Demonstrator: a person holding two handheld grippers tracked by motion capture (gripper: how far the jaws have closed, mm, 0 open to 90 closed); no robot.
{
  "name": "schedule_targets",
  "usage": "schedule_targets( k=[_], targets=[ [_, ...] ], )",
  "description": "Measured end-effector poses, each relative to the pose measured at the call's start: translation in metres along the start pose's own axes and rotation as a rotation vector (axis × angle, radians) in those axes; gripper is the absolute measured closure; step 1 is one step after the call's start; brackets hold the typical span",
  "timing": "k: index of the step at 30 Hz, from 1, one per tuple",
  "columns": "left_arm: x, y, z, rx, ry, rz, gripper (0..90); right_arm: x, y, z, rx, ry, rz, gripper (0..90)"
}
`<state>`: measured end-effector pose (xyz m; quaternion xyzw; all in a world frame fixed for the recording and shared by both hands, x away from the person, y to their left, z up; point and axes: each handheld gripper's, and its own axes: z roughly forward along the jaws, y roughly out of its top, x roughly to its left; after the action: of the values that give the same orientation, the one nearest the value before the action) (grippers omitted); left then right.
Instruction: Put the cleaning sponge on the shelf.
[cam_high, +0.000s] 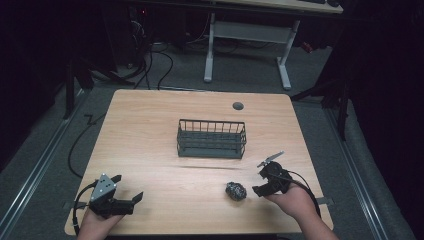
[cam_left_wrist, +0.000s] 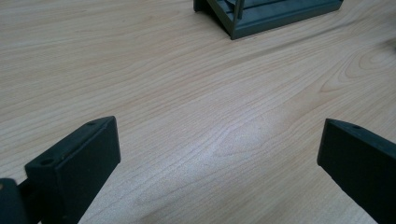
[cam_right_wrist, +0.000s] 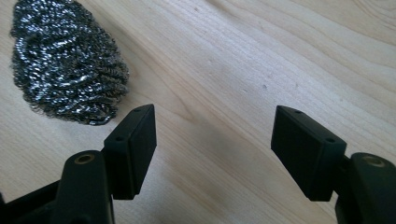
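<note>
Two grippers (cam_high: 127, 187) (cam_high: 261, 176) — open, one scourer (cam_high: 235, 190), one basket (cam_high: 211, 138)

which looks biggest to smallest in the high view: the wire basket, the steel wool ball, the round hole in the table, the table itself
1. table
2. wire basket
3. steel wool ball
4. round hole

The hole sits farther from the camera than the ball, so the order of those last two is less sure.

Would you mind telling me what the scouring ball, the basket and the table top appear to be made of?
Scouring ball: coiled steel wire, judging by its shiny, curly strands. Basket: probably coated metal, given its thin dark matte bars. Table top: pale wood or wood-look laminate, with visible grain; which one is unclear.
</note>
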<state>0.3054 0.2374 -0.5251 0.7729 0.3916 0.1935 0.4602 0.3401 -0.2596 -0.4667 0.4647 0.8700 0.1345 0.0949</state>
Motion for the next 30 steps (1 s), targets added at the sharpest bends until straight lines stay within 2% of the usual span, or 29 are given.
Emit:
schedule_targets(
  k=[12,17,20,27,28,29,30],
  targets=[
    [0.002,0.001,0.002,0.003,0.002,0.002,0.0,0.004,0.006,0.002,0.071,0.009,-0.044,30.9],
    [0.000,0.003,0.005,0.005,-0.005,0.004,0.0,0.010,0.009,0.000,0.108,0.021,-0.082,29.4],
    [0.000,0.003,0.005,0.001,-0.009,0.004,0.0,0.013,0.010,-0.003,0.107,0.022,-0.090,28.7],
    [0.002,0.004,0.005,-0.001,-0.011,0.000,0.0,0.021,0.011,-0.006,0.133,0.045,-0.105,22.3],
    [0.002,0.004,0.005,-0.001,-0.012,0.000,0.0,0.026,0.011,-0.006,0.161,0.054,-0.076,20.0],
    [0.002,0.004,0.005,0.000,-0.015,0.002,0.0,0.025,0.012,-0.005,0.152,0.060,-0.114,19.3],
    [0.002,0.004,0.005,0.000,-0.015,0.002,0.0,0.027,0.012,-0.005,0.155,0.064,-0.115,18.3]
  ],
)
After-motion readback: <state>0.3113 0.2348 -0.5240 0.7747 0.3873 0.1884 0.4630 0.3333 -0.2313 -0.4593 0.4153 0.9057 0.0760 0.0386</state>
